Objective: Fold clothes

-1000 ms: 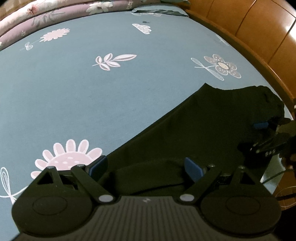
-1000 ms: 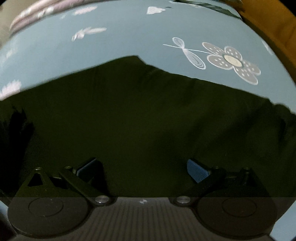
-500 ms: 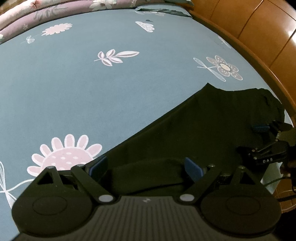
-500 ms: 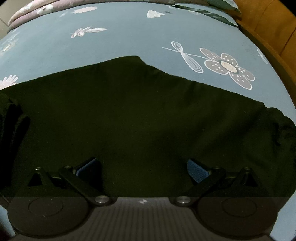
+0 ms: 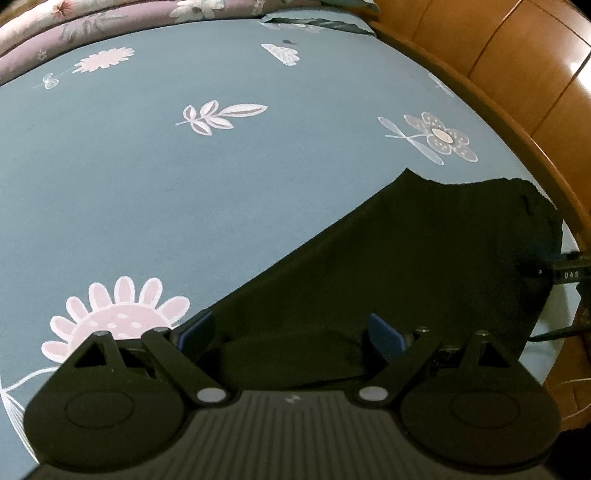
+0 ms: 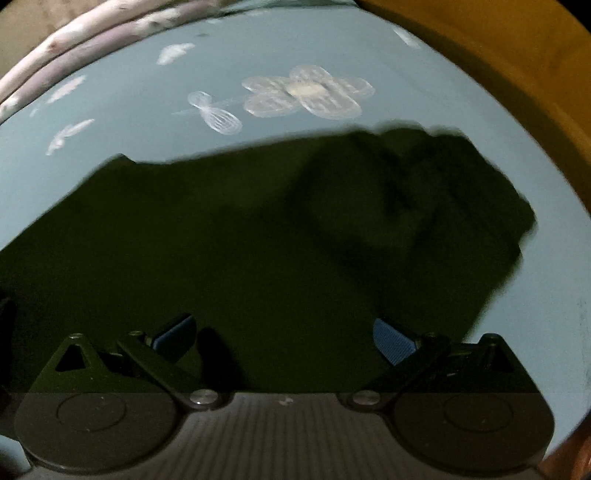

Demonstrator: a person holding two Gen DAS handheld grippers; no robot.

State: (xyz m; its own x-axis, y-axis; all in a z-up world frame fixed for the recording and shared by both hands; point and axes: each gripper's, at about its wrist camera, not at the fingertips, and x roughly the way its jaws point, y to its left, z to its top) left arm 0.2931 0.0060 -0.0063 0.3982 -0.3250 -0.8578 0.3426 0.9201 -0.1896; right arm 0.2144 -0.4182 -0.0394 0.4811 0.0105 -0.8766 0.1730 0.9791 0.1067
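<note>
A black garment (image 5: 406, 258) lies spread on the blue flowered bedsheet (image 5: 184, 184). My left gripper (image 5: 291, 332) stands open at the garment's near left end, with a raised fold of the black cloth between its blue pads (image 5: 386, 338); the pads do not press it. In the right wrist view the garment (image 6: 221, 240) fills the middle, and its right end (image 6: 424, 184) is rumpled. My right gripper (image 6: 284, 336) hovers open over the cloth, nothing between its fingers. It shows at the far right edge of the left wrist view as a black bar (image 5: 569, 273).
A wooden bed frame (image 5: 517, 74) curves along the right side, close to the garment's right end. Pink floral bedding (image 5: 74, 22) is rolled along the far edge. Bare sheet (image 6: 147, 92) lies beyond and left of the garment.
My right gripper has swung to the right along the garment and rolled; the rumpled right end is now in its view. The left gripper has stayed put.
</note>
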